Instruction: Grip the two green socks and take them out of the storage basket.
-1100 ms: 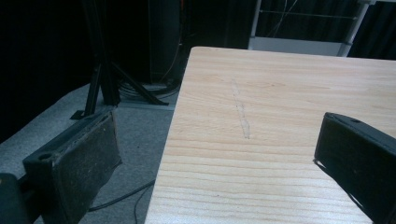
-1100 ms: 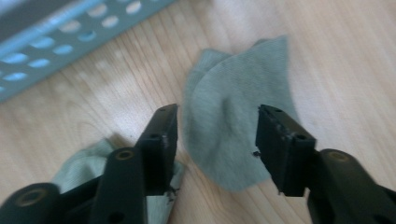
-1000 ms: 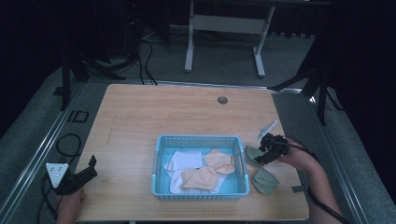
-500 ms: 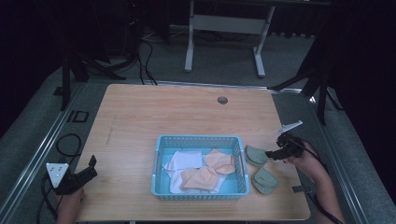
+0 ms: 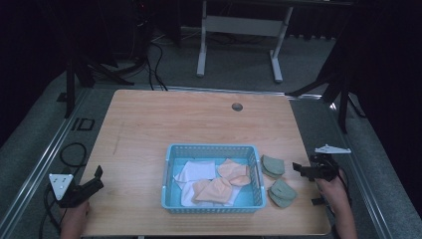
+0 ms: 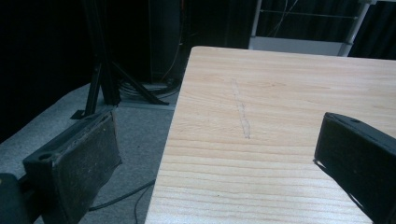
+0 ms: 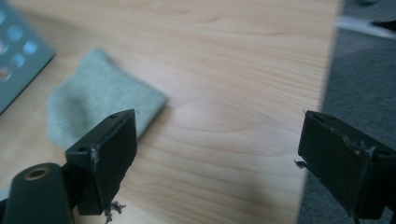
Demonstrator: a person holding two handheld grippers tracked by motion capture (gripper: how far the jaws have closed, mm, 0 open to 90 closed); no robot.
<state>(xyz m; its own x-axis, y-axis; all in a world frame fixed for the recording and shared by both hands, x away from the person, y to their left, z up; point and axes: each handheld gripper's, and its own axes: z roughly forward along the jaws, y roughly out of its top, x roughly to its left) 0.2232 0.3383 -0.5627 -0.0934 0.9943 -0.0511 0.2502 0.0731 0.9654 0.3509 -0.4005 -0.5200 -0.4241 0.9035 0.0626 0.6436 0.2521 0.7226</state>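
Light wooden table (image 5: pixel 164 119), pale blue perforated plastic basket (image 5: pixel 214 150) holding white and peach cloths, two folded grey-green socks (image 5: pixel 272 166) just right of it, right gripper (image 5: pixel 304 169) beside them, jaws wide and empty, left gripper (image 5: pixel 89 183) at the table's near-left edge, jaws wide.

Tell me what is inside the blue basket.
The basket holds white cloths and peach cloths, overlapping. Anything beneath them is covered.

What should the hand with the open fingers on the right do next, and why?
Probably swing the right gripper back toward the nearest green sock. Its fingers are open and empty over bare table, and two green socks lie outside the blue basket.
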